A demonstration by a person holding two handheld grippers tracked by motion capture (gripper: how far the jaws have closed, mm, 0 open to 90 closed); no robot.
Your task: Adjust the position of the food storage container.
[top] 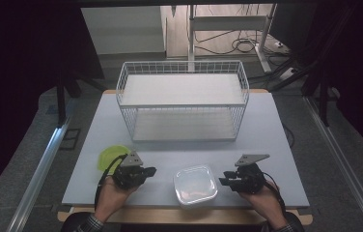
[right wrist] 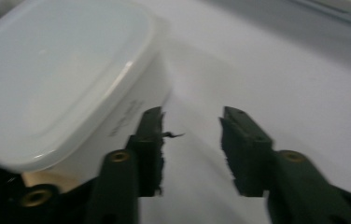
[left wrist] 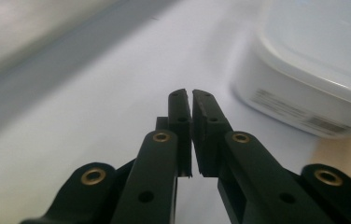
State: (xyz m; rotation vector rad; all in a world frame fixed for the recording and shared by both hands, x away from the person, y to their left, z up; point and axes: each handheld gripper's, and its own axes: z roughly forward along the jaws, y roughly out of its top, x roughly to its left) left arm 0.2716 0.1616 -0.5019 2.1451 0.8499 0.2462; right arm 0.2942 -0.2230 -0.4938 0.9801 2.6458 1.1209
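Near the 6 o'clock edge of the worktop (top: 266, 145): a lidded plastic container (top: 195, 184) sits between the two tongs; it is apart from both

Container look: squarish with rounded corners; translucent white walls and a clear-to-milky lid with a raised rim; a printed label with dark lines, seemingly a barcode, runs along one side wall in the left gripper view; something pale pinkish shows faintly through the lid in the high view, too dim to identify

Left tongs (top: 149, 170): at 9 o'clock of the container, pointing toward it; jaws drawn almost together with only a thin slit between them, nothing held; in the left gripper view the container (left wrist: 304, 88) lies at 2 o'clock of the tips

Right tongs (top: 223, 179): at 3 o'clock of the container, pointing toward it; jaws parted to a moderate gap, nothing between them; in the right gripper view the container (right wrist: 61, 79) lies at 10 o'clock, just beside one jaw

Green plate (top: 108, 157): on the worktop at 10 o'clock of the left tongs, partly covered by them

Wire rack (top: 183, 99): white, two levels, at 12 o'clock of the container, well apart
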